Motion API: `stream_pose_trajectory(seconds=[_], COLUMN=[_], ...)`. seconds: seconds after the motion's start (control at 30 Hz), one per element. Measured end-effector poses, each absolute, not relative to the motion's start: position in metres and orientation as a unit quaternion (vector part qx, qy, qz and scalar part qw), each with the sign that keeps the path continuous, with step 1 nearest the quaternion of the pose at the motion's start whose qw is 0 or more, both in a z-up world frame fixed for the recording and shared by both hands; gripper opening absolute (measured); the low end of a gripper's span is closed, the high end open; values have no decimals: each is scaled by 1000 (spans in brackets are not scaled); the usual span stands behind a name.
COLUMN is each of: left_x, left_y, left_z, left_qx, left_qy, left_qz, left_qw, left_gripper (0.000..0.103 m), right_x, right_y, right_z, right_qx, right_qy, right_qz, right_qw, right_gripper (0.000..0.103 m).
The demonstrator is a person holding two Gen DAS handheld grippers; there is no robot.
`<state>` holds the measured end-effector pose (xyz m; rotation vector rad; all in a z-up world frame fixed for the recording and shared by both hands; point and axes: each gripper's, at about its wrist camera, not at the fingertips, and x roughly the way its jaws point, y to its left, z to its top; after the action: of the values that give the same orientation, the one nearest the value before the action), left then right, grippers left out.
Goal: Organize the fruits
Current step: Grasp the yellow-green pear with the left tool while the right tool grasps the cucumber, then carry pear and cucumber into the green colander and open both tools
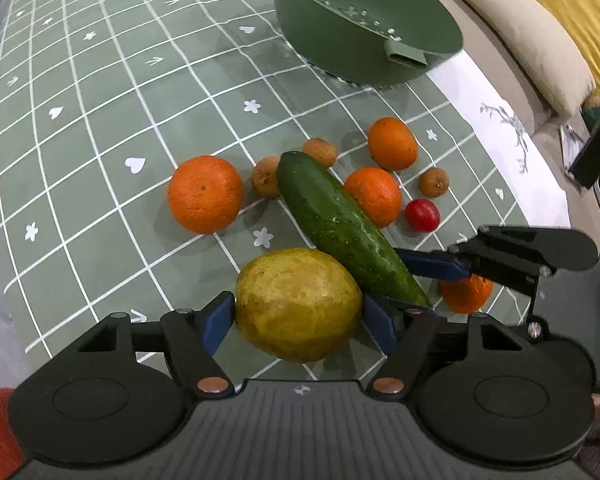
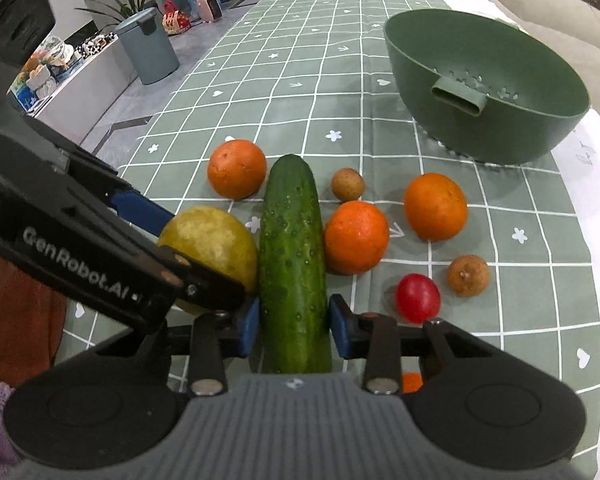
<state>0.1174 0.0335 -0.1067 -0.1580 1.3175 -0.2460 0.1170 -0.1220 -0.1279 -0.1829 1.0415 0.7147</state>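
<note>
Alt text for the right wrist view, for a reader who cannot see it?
The right gripper straddles a cucumber lying on a green checked tablecloth. Oranges, a red tomato and a yellow-green fruit surround it; a green colander bowl sits beyond.

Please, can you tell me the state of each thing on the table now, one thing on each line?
Left gripper: around the yellow fruit, contact unclear.
Right gripper: pads at the cucumber's sides.
Cucumber: lying flat on the tablecloth.
Bowl: upright, inside mostly hidden.
Oranges and tomato: loose on the tablecloth.
</note>
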Motion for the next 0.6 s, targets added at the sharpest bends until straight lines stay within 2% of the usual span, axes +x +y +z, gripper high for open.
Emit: stream_pose_trajectory(seconds=[0.27, 0.6], left_x=[102, 102], left_y=[39, 47], left_z=[-97, -30], left_qx=[-109, -123], left_qy=[593, 530], left_qz=[-108, -125], left_qw=[791, 829], left_gripper=[80, 80], right_x=[107, 99], right_y=[-126, -150], right_z=[-115, -57], right_qx=[-76, -50], right_qy=[472, 433], right_qz=[314, 282], right_qw=[820, 854], right_gripper=[32, 32])
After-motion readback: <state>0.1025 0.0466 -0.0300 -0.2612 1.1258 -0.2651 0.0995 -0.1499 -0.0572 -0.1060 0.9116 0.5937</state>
